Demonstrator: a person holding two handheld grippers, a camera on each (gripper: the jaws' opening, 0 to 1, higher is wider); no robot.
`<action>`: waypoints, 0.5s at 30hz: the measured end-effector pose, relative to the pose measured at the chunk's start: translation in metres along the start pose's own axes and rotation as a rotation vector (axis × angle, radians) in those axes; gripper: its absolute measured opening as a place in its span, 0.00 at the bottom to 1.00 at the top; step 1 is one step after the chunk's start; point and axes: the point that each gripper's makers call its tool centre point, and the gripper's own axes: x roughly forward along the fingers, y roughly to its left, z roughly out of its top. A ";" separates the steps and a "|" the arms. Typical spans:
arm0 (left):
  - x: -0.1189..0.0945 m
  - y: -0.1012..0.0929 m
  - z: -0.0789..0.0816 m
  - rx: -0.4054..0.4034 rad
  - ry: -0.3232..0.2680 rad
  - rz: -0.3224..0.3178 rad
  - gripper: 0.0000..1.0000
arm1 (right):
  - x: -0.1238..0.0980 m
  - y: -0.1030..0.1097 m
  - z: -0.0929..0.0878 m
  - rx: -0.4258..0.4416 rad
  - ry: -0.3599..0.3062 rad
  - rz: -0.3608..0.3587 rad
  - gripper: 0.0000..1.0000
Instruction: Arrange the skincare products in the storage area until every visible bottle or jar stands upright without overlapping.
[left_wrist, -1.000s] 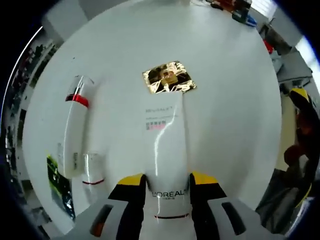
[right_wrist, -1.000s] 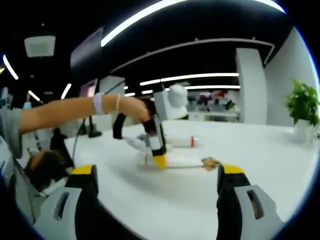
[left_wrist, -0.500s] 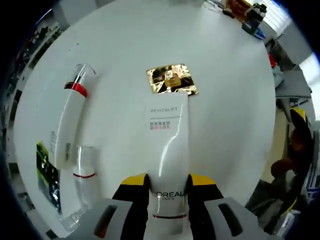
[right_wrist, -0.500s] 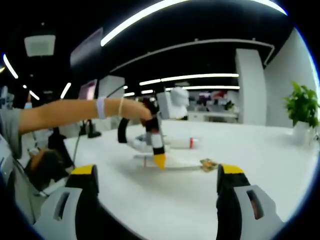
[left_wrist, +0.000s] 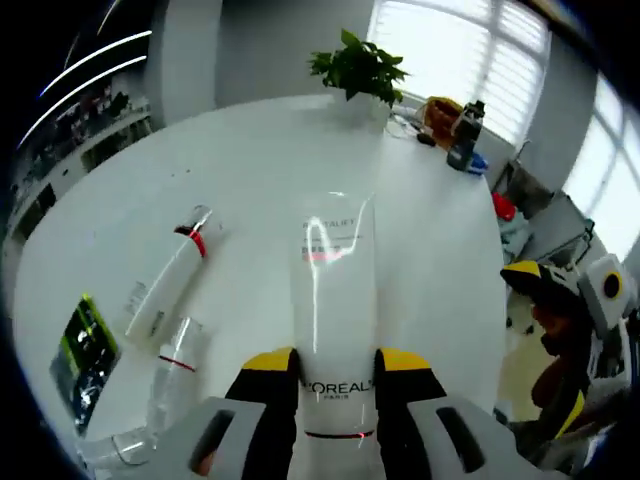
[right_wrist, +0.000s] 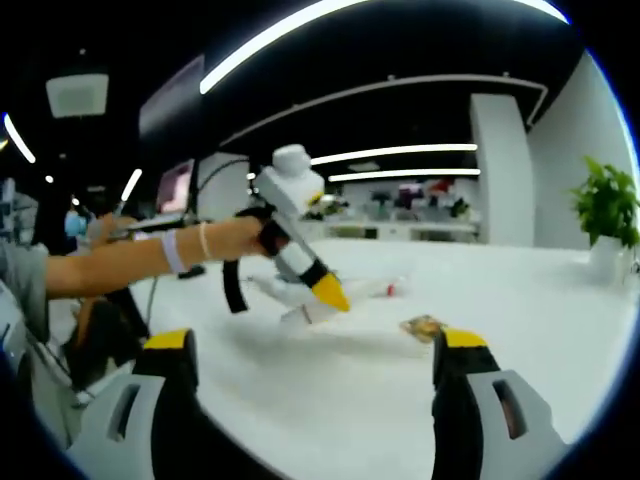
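Left gripper (left_wrist: 335, 372) is pinching a glossy white L'Oreal tube (left_wrist: 333, 300), lifted off the table (left_wrist: 250, 180). Right gripper (right_wrist: 315, 360) spread wide. Two slim white tubes (left_wrist: 165, 285) lie flat.

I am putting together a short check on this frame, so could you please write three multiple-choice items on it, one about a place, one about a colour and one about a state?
1. Where is the white L'Oreal tube?
A. Between the jaws of the left gripper
B. Lying beside the potted plant
C. Inside a drawer

2. What colour is the band on the white bottle lying on the white table?
A. Blue
B. Red
C. Green

3. How does the right gripper stand?
A. Shut on a jar
B. Shut on the gold packet
C. Open, holding nothing

Answers: 1 A, the yellow-tipped jaws press the tube's sides near its brand name. 2 B, a red ring circles the bottle near its clear cap. 3 C, its jaws stand wide apart with bare table between them.
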 end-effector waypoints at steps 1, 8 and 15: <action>-0.003 0.000 0.003 0.001 -0.044 -0.001 0.28 | 0.001 0.002 0.001 -0.002 0.000 0.003 0.97; -0.023 0.004 0.020 -0.001 -0.310 -0.009 0.28 | 0.022 0.018 0.007 -0.016 -0.003 0.041 0.97; -0.028 0.009 0.020 0.046 -0.492 0.011 0.29 | 0.068 0.002 0.004 -0.037 -0.023 -0.040 0.96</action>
